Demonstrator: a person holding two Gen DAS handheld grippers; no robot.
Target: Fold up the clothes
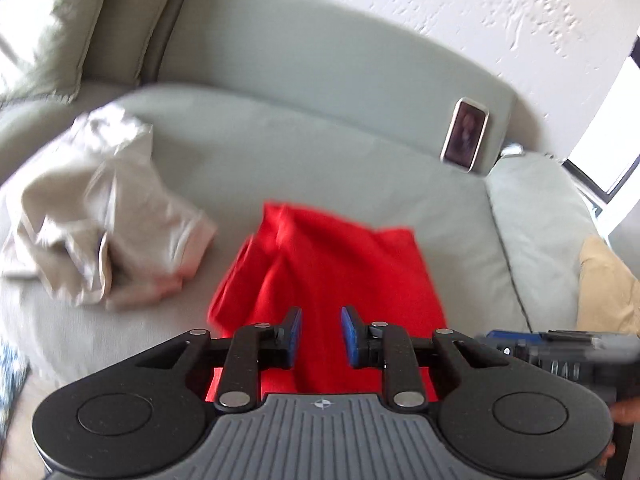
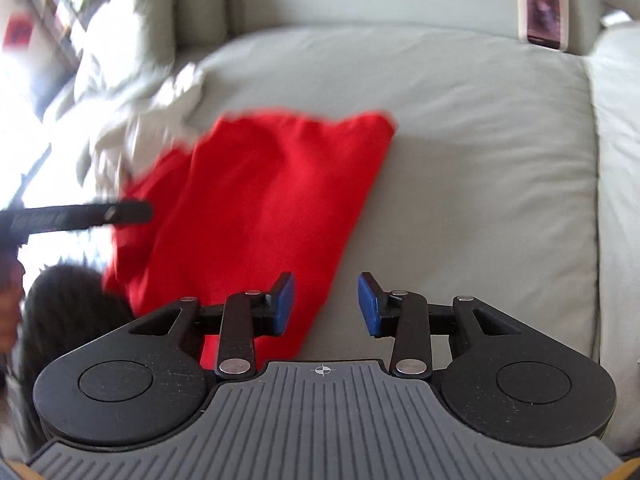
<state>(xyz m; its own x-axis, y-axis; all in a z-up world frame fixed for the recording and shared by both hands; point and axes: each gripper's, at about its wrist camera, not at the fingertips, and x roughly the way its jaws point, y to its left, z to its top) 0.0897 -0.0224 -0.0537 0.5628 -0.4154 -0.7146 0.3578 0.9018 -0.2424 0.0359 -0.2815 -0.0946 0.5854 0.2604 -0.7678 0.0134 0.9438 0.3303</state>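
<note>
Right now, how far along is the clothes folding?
Done: nothing looks finished. In hand: the red garment lies partly doubled on the sofa cushion; the left gripper is over it and the right gripper at its edge, both open and empty. Left: the beige garment is crumpled, untouched.

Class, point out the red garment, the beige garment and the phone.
Red garment (image 2: pixel 256 184): right wrist view, middle of the cloth.
Beige garment (image 1: pixel 100 216): left wrist view, crumpled middle.
Phone (image 1: pixel 465 134): left wrist view, screen.
</note>
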